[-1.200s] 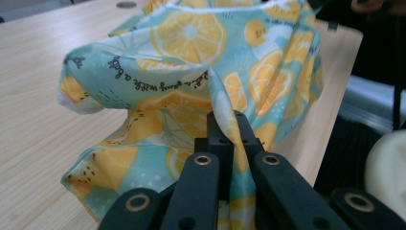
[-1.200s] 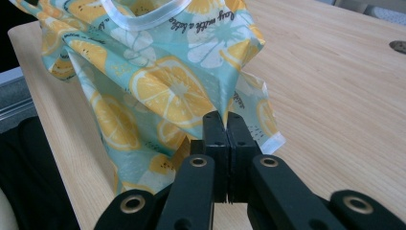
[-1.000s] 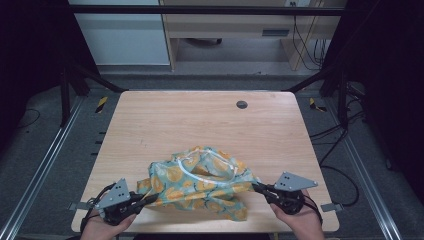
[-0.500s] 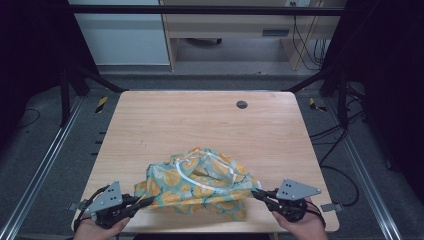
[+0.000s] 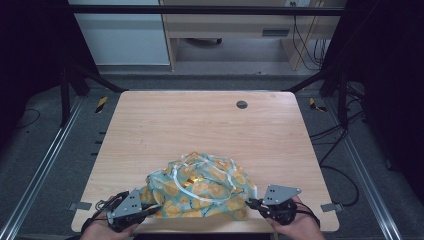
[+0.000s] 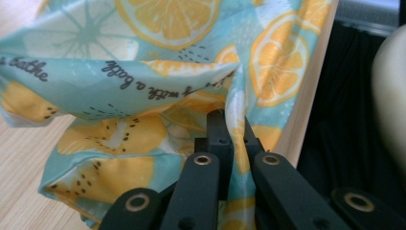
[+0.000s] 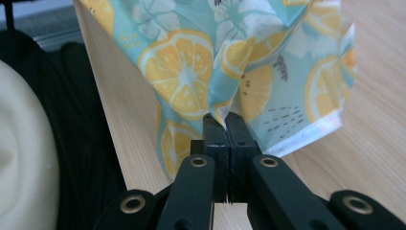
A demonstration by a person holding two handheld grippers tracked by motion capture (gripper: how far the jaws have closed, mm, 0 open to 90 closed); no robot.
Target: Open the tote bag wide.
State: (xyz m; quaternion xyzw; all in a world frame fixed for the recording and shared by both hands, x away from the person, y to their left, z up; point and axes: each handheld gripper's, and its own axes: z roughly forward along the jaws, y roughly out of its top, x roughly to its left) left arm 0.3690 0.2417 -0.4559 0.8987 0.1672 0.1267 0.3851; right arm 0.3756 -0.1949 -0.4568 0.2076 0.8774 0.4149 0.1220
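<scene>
You have the lemon-print cloth (image 5: 202, 187) pinched in both the left gripper (image 5: 152, 208) and right gripper (image 5: 251, 203) at the table's (image 5: 200, 120) near edge; next, I'd say, lift and spread it flat.

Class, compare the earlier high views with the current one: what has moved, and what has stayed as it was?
Both claws, left and right, drew slightly toward the table's near edge, pulling the lemon-print cloth along. Both stay shut on the cloth; nothing was released.

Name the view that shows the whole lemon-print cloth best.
The high view: the cloth lies bunched near the table's near edge, all of it visible. Each gripper view shows a close patch pinched in shut jaws, left gripper, right gripper.
</scene>
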